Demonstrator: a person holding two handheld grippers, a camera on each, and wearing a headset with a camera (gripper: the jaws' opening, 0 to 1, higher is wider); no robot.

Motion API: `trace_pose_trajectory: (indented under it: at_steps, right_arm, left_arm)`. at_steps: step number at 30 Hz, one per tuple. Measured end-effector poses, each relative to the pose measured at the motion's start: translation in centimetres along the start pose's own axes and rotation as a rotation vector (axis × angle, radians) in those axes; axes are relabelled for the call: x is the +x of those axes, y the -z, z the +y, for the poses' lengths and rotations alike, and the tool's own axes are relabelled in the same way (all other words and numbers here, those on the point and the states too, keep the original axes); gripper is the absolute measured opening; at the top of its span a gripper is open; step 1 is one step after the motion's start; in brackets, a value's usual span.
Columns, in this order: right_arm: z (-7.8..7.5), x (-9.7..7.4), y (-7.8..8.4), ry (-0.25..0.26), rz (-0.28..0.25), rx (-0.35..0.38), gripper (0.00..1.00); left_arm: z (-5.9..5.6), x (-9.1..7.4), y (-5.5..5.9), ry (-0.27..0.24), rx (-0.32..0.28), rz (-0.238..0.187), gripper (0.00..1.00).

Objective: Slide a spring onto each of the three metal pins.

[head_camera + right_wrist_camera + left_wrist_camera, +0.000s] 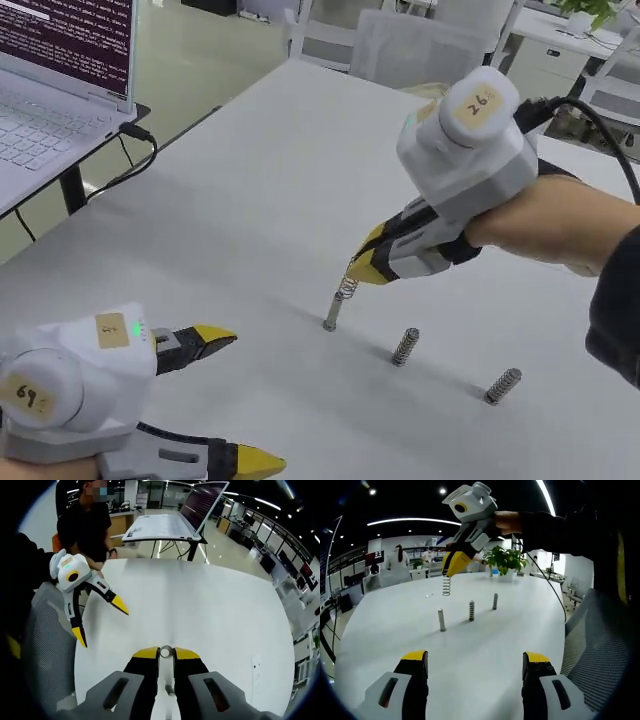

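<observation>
Left gripper [255, 398], jaws apart and empty, sits left of the bare pin [331, 318]. Right gripper [356, 274] clamps one spring [347, 289] just above that pin. Rightward, second pin [405, 346] and third pin [503, 385] each wear a spring: three pins, three springs.

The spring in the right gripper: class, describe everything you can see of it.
The spring is a small silvery wire coil, metal by the look. The right gripper pinches its upper end between yellow-tipped jaws, so it hangs roughly upright with its coils free below. It hangs above the bare pin standing on the white table; the left gripper view shows a gap between them. Only the gripper touches it.
</observation>
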State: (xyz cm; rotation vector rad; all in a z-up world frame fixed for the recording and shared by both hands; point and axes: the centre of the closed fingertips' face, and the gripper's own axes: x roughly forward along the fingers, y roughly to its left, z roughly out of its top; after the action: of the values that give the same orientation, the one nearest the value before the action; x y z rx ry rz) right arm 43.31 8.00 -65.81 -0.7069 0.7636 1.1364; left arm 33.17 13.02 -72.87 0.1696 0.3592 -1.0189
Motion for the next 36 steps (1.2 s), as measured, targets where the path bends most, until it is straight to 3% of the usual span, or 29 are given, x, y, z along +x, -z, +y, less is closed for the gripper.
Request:
trace_pose_trajectory:
  at_steps: [13,24,36]
  right_arm:
    - [-1.6,1.9,0.6,0.022,0.002,0.045,0.08]
    - [-1.8,3.3,1.9,0.014,0.037,0.07,0.08]
    - [-1.7,3.8,2.1,0.008,0.042,0.079,0.08]
  left_arm:
    - [0.0,-0.3,0.2,-0.011,-0.01,0.006,0.73]
    - [0.2,-0.4,0.5,-0.016,-0.017,0.012,0.72]
    - [0.3,-0.5,0.6,-0.017,-0.02,0.014,0.71]
